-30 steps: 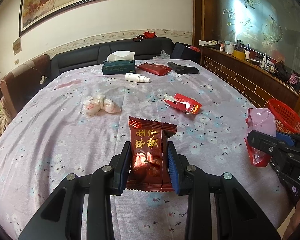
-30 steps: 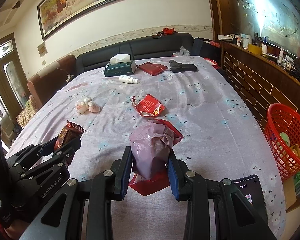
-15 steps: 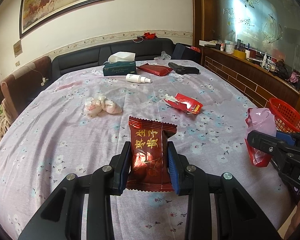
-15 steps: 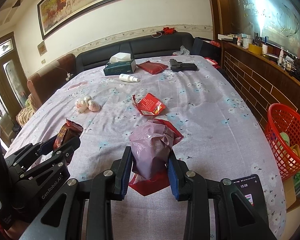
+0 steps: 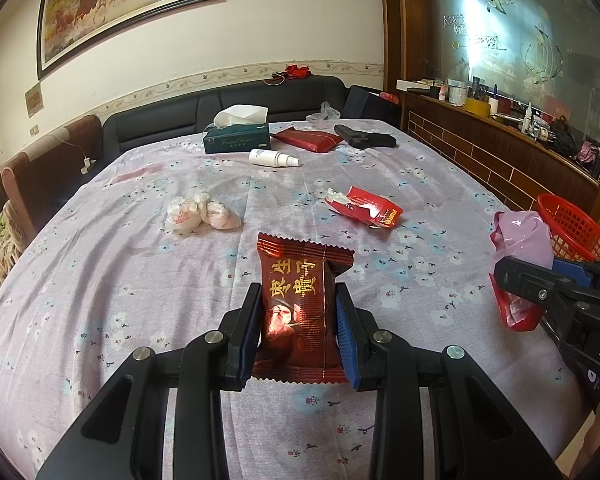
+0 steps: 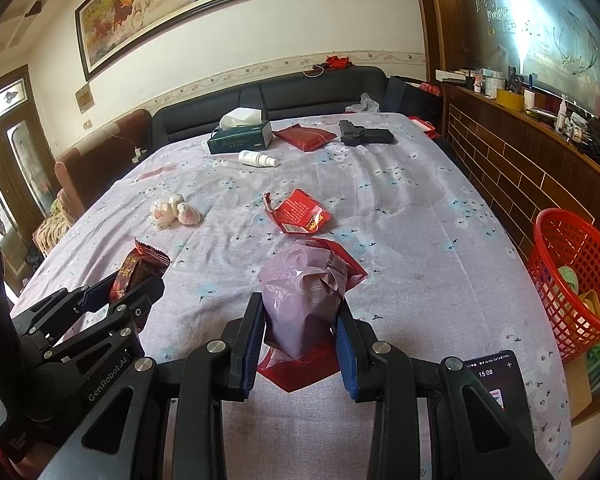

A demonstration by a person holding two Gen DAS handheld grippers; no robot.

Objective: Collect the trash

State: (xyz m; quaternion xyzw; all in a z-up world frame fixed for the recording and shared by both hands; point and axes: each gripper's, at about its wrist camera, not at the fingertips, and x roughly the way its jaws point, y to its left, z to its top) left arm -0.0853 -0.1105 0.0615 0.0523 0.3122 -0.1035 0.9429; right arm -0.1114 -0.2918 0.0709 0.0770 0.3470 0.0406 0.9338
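On the table (image 6: 400,208) I see the torn packet (image 6: 298,213) at frame centre, the crumpled wrappers (image 6: 175,211) to its left, the tissue box (image 6: 241,136), spray bottle (image 6: 257,158) and pouch (image 6: 305,136) behind, and the basket (image 6: 572,280) at the right edge.

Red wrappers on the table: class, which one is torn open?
The red wrapper mid-table, its flap ripped up; the dark red packet by the tissue box lies sealed and flat.

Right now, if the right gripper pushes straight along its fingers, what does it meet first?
Probably the torn red packet on the tablecloth ahead; the right gripper already holds the pink bag. Depth is uncertain.
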